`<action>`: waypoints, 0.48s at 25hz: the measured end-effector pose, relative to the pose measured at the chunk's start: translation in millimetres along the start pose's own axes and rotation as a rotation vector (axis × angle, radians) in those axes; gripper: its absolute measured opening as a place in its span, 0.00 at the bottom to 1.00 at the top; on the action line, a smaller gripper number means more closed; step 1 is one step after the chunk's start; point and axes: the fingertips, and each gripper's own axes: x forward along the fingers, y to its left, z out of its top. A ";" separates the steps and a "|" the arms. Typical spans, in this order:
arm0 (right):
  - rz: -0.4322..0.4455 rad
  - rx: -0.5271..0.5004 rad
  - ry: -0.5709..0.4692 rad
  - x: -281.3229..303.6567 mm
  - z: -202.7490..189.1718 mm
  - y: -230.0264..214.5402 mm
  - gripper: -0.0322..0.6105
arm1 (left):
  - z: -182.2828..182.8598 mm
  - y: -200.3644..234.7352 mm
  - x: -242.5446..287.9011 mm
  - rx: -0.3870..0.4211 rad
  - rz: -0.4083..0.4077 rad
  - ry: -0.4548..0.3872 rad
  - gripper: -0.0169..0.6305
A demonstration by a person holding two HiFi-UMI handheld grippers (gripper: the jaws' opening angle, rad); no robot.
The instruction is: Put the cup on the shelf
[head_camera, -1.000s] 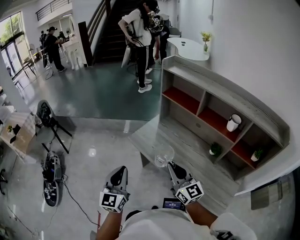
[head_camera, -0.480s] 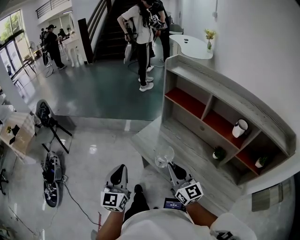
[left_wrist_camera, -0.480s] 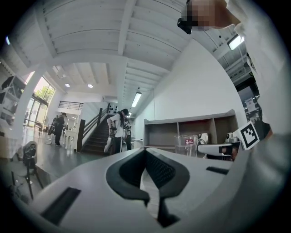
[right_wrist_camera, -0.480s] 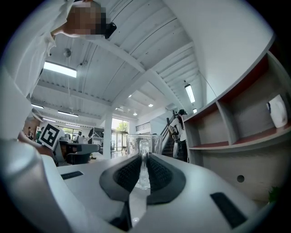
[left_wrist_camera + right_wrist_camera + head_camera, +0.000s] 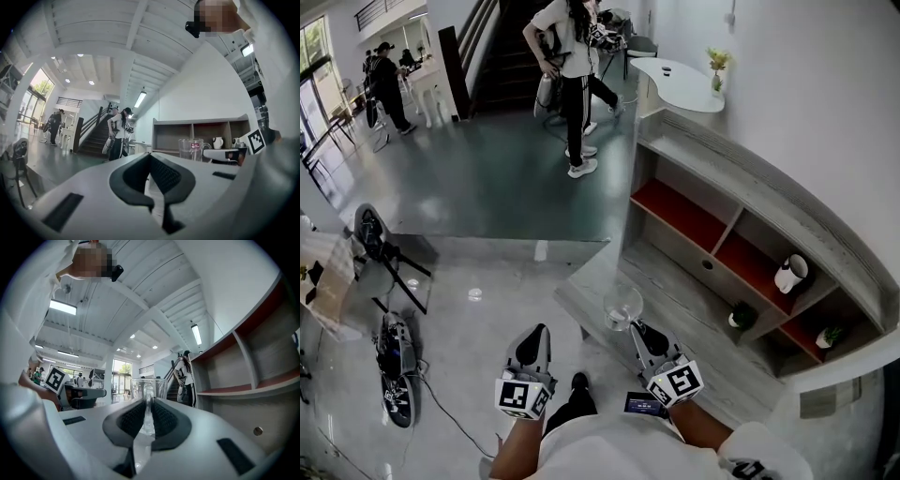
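Logged right gripper [image 5: 636, 329] clamped on the clear glass cup [image 5: 622, 306], jaws pinching its near side, cup upright and held off the ground just over the edge of the low grey ledge [image 5: 694, 314] in front of the shelf [image 5: 750, 192], outside every compartment. Found left gripper [image 5: 535, 336] with jaws pressed together on nothing, beside the right one above the floor. Noted white jug [image 5: 790, 274] and small potted plant [image 5: 739, 319] in separate shelf compartments

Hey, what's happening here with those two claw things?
A person holds a claw in each hand. The right claw grips a clear glass cup by its handle, in front of a wooden shelf. The left claw is shut and empty. The cup isn't on the shelf yet.
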 end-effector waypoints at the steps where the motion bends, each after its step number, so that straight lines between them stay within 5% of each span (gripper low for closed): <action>1: -0.001 -0.009 0.002 7.7 -1.2 -2.0 0.12 | -0.8 6.3 6.8 0.002 -0.005 0.002 0.04; 12: -0.090 -0.016 0.018 108.5 -0.1 -30.4 0.12 | 4.7 83.4 96.3 -0.025 -0.115 0.008 0.04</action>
